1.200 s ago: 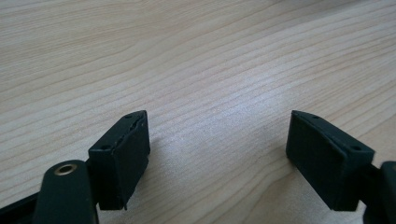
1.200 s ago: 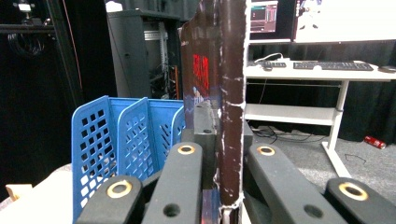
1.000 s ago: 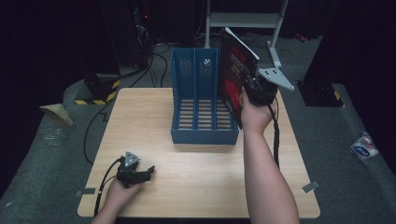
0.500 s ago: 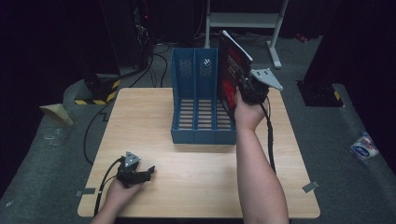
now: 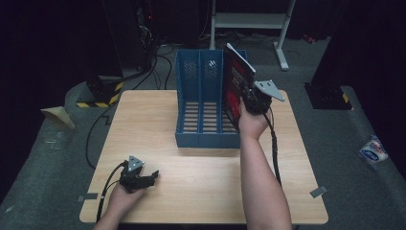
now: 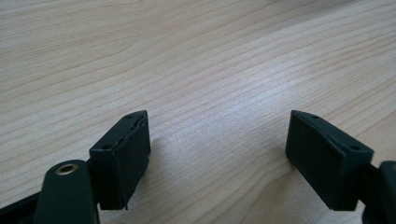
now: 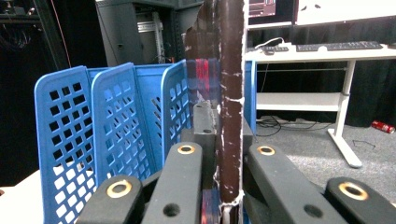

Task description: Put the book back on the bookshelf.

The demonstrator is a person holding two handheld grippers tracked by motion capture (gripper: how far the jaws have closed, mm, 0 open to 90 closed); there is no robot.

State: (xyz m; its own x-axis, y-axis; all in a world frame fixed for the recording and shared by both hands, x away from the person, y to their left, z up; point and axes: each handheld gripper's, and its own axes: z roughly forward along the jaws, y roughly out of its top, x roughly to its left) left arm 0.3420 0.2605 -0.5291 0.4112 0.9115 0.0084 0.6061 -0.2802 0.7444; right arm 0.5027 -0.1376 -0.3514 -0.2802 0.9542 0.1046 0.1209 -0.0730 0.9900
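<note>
A thin book (image 5: 237, 81) with a dark red and black cover stands upright on edge, its lower part inside the rightmost slot of the blue three-slot file rack (image 5: 201, 96). My right gripper (image 5: 245, 96) is shut on the book's near edge, above the rack's right side. In the right gripper view the worn spine of the book (image 7: 231, 93) rises between the jaws of my right gripper (image 7: 223, 140), with the rack's perforated dividers (image 7: 116, 121) to the left. My left gripper (image 5: 152, 176) rests on the wooden table (image 5: 153, 120) near the front left, open, with only bare wood between its jaws (image 6: 217, 158).
A white desk frame (image 5: 249, 19) stands behind the table, and it carries a keyboard (image 7: 336, 46). Cables (image 5: 148, 67) and a yellow-black striped block (image 5: 95, 103) lie on the floor at back left. A white packet (image 5: 373, 149) lies on the floor at right.
My right gripper has come down and a little to the left with the book, which now sits lower in the rack's rightmost slot. The left gripper has stayed where it was.
</note>
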